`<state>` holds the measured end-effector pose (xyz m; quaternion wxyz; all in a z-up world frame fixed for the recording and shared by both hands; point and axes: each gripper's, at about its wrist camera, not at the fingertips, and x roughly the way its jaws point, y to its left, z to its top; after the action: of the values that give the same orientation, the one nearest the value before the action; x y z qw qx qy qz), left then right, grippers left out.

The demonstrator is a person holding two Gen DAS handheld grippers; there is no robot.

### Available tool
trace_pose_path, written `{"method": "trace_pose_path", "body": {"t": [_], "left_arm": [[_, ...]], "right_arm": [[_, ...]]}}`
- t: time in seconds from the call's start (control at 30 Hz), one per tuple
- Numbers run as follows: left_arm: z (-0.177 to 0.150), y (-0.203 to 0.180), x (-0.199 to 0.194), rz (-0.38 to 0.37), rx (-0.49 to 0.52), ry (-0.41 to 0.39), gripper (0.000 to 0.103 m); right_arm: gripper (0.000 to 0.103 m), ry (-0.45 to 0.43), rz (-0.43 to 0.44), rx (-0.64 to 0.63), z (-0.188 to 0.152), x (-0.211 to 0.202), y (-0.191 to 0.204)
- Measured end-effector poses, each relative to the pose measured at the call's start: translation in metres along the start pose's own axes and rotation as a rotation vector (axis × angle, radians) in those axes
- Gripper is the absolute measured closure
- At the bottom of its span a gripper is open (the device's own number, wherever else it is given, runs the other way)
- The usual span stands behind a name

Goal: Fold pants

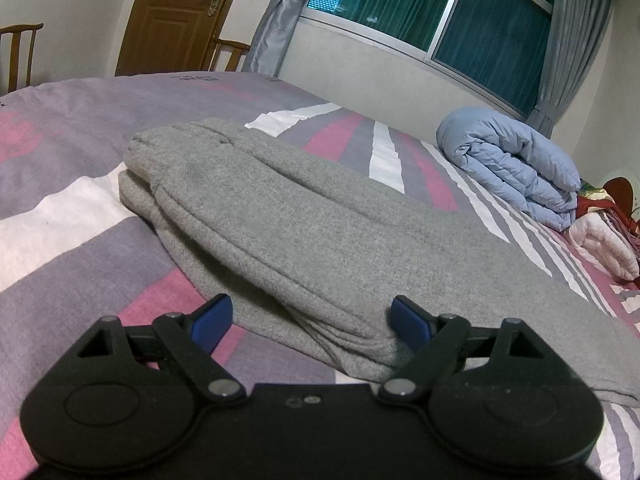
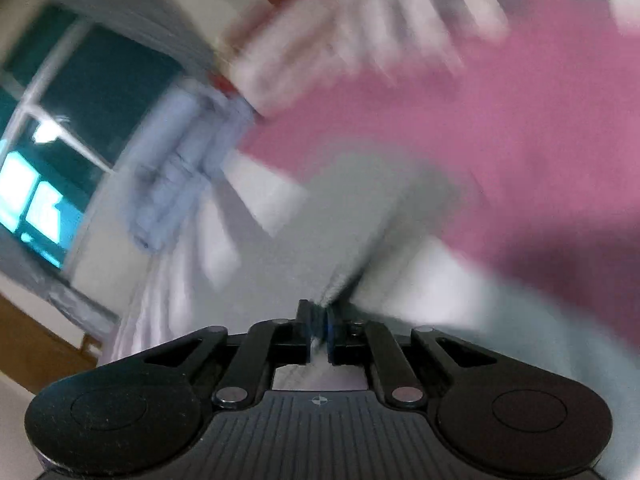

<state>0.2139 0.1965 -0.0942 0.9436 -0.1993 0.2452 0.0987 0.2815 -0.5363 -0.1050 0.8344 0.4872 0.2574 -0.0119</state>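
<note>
Grey pants (image 1: 280, 216) lie folded lengthwise on the striped bedspread (image 1: 72, 208), waistband at the far left, legs running toward the near right. My left gripper (image 1: 310, 318) is open, its blue pads either side of the near folded edge of the pants, not closed on it. In the blurred right wrist view, my right gripper (image 2: 319, 320) is shut on a grey edge of the pants (image 2: 360, 224), which stretch away from the fingers above the bed.
A rolled light-blue duvet (image 1: 512, 160) lies at the far right of the bed, with pink and red bedding (image 1: 604, 232) beyond it. A window (image 1: 440, 4) with grey curtains, a wooden door (image 1: 176, 12) and chairs stand behind the bed.
</note>
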Motion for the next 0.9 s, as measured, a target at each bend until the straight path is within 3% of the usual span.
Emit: {"method": "trace_pose_path", "body": {"t": [0.03,0.1,0.17,0.23,0.43,0.47,0.63,0.9], "left_arm": [[0.000,0.000,0.000,-0.002,-0.001,0.000,0.023],[0.000,0.000,0.000,0.000,-0.001,-0.001,0.023],[0.000,-0.001,0.000,0.003,0.002,-0.001,0.023],[0.000,-0.002,0.000,0.003,0.002,0.000,0.023],[0.000,-0.001,0.001,0.004,0.003,0.000,0.023],[0.000,-0.001,0.001,0.004,0.003,0.000,0.023],[0.000,-0.002,0.000,0.000,0.001,-0.001,0.023],[0.000,-0.002,0.000,0.001,0.000,-0.001,0.023]], "right_arm": [[0.097,-0.029,0.013,0.033,0.002,-0.007,-0.003],[0.081,-0.105,0.024,0.045,0.004,-0.019,-0.004],[0.070,-0.134,0.028,0.070,0.009,-0.021,-0.007],[0.070,-0.117,0.011,0.096,0.016,-0.015,-0.009],[0.073,-0.081,-0.059,0.062,0.033,-0.003,-0.001],[0.100,-0.068,-0.056,0.036,0.035,-0.001,0.002],[0.099,-0.148,-0.006,-0.030,0.027,-0.034,0.012],[0.099,-0.094,-0.077,0.011,0.020,-0.014,-0.014]]}}
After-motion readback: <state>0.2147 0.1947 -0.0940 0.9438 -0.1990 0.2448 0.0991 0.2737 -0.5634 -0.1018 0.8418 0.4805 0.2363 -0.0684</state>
